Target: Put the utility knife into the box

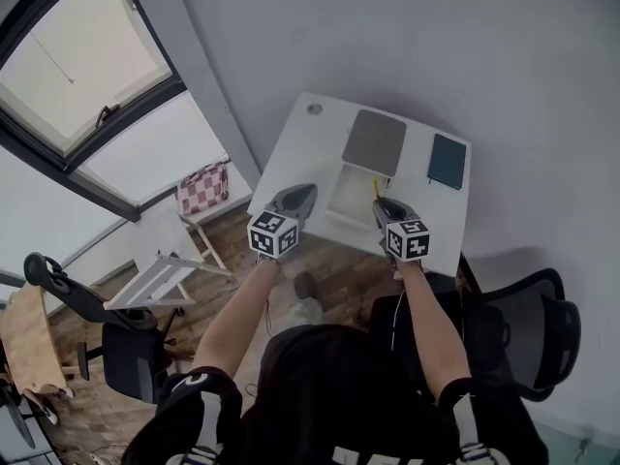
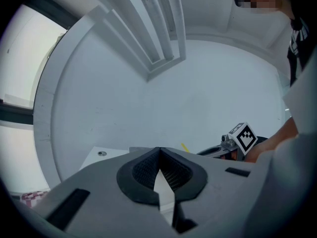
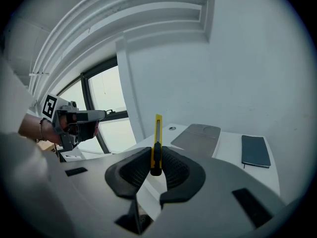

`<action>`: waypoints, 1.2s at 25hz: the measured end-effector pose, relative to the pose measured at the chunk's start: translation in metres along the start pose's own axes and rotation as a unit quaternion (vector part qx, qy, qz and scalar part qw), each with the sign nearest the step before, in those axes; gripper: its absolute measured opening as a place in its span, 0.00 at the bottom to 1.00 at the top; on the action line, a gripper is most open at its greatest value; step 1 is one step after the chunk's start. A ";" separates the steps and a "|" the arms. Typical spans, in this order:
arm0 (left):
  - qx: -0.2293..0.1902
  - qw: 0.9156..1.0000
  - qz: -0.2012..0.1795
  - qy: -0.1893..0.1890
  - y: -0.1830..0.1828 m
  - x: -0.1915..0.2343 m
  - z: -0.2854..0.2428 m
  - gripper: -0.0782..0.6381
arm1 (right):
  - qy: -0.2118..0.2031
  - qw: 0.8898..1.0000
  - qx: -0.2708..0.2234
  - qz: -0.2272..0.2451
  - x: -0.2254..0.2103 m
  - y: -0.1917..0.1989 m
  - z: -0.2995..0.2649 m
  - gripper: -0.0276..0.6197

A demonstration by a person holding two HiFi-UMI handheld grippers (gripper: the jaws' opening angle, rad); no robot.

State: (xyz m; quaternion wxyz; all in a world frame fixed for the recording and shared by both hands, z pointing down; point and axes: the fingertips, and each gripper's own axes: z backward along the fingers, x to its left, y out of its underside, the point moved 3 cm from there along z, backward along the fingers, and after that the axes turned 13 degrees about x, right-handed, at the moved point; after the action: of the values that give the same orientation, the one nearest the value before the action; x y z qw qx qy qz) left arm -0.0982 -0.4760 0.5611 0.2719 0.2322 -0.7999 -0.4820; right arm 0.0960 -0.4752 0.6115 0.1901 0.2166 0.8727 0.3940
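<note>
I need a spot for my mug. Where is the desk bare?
The left part of the desk, between the hole and the box, is bare. So is a narrow strip between the grey board and the notebook. The middle is crowded: the board lies right behind the box.

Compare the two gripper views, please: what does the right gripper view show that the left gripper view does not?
Right gripper view only: the dark notebook and the left claw from outside. Left gripper view only: the right claw from outside. Both: the white table and the yellow utility knife held by the right claw.
</note>
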 end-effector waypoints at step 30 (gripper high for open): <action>0.080 0.994 0.006 0.080 0.018 0.098 -0.098 0.14 | 0.025 0.988 0.149 -0.023 -0.050 0.032 -0.140 0.17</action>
State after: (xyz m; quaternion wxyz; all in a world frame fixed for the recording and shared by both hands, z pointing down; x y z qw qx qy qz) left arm -0.1088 -0.5941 0.6357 0.3182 0.2859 -0.8133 -0.3944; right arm 0.0748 -0.5675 0.7310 0.1429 0.2124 0.9309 0.2605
